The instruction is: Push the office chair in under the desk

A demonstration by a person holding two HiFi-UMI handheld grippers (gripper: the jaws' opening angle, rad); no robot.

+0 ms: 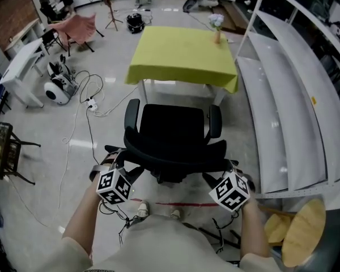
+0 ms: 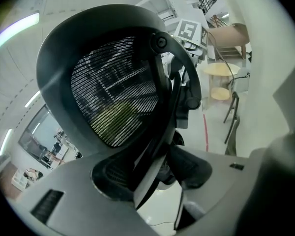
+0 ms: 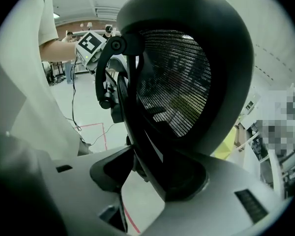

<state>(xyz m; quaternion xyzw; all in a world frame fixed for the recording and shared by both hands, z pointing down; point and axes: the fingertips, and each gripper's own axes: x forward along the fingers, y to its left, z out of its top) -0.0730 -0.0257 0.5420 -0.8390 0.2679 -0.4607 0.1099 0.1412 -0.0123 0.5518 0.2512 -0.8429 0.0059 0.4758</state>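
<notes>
Seemingly glossy grey floor [image 1: 45, 152] holds cables [image 1: 79, 113], office chair [image 1: 173, 135], yellow-draped desk [image 1: 181, 55].

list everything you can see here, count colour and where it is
office chair: 1, black, centre, facing the desk, not yet under it
desk: 1, yellow-green cloth, white legs, beyond the chair
vase of flowers: 1, pale blooms, desk's far right corner
curved shelves: several, white, right side
round stool: 1, light wood, bottom right
folding chair: 1, pink, far left
long table: 1, white, left edge
power strip: 1, white, with cables, floor left of the chair
tape line: 1, red, floor behind the chair
left gripper: 1, grey, jaws apart astride the backrest's left rim
right gripper: 1, grey, jaws apart astride the right rim
</notes>
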